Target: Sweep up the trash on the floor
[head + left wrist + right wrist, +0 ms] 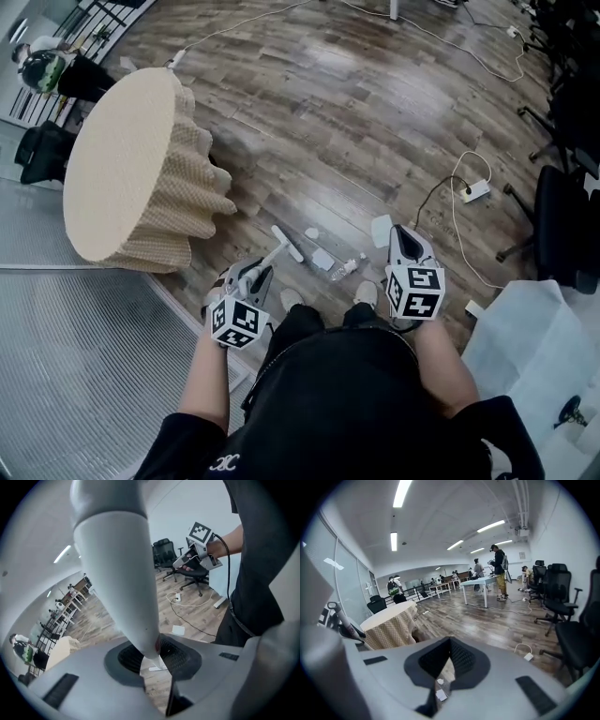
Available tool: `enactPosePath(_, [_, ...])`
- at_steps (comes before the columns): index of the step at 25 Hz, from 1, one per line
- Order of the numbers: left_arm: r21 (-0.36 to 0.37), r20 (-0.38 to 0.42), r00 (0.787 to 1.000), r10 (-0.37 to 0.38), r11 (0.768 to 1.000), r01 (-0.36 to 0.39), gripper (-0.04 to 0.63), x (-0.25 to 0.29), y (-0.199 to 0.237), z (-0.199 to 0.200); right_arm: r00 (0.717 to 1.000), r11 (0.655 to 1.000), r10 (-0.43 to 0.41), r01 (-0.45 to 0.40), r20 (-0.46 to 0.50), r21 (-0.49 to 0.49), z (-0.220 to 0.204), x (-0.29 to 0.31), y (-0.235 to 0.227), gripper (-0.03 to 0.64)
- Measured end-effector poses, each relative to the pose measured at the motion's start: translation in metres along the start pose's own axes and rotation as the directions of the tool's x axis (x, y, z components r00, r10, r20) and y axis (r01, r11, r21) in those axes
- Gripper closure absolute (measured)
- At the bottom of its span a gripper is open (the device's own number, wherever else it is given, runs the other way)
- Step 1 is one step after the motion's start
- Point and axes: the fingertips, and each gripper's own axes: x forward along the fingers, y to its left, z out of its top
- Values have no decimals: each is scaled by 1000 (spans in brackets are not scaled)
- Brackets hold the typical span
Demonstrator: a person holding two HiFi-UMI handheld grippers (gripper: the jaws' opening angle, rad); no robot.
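My left gripper (255, 274) is shut on a white broom handle (272, 255), whose small head (288, 243) rests on the wooden floor just ahead of my feet. In the left gripper view the thick white handle (117, 569) passes between the jaws of that gripper (152, 656). Trash lies by the broom head: a white paper (322, 259), a smaller scrap (311, 232), a clear crumpled bottle (343, 269) and another paper (381, 230). My right gripper (403, 234) hovers beside that last paper, shut with nothing seen in it (440, 667). Paper scraps (441, 694) show through its slit.
A round table with a beige checked cloth (131, 169) stands close on the left. A power strip with cable (474, 191) lies to the right, near black office chairs (558, 225). A white sheet (525, 328) covers the floor at lower right. Several people stand far off (499, 571).
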Motion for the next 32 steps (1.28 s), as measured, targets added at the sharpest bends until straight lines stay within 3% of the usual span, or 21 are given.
enactPosePath(5, [135,10,998,-58,989,56,508,36,37,-5,992,991,-128,128,-4,48,4,2,-9,603])
enactPosePath(10, [259,53,979,-198,949,178,509,80,69,-20,954,951,-299,297,2,87,14,-6,6,603])
enactPosePath(13, [324,81,953,-292,912,252,509,108,84,-26,910,908,-415,415,-9,55,16,-15,12,603])
enactPosePath(17, [398,140,897,-418,854,336,509,124,88,-17,835,832,-550,550,-21,79,20,-34,13,603])
enactPosePath(22, [460,181,843,-507,801,384,509,130,64,8,765,761,-644,642,-10,89,21,-62,4,603])
enactPosePath(27, [500,188,802,-567,758,419,511,125,27,32,735,730,-678,675,-15,110,7,-88,-4,603])
enactPosePath(32, [520,188,768,-612,725,451,511,115,-12,50,730,720,-683,680,-35,135,-13,-109,-18,603])
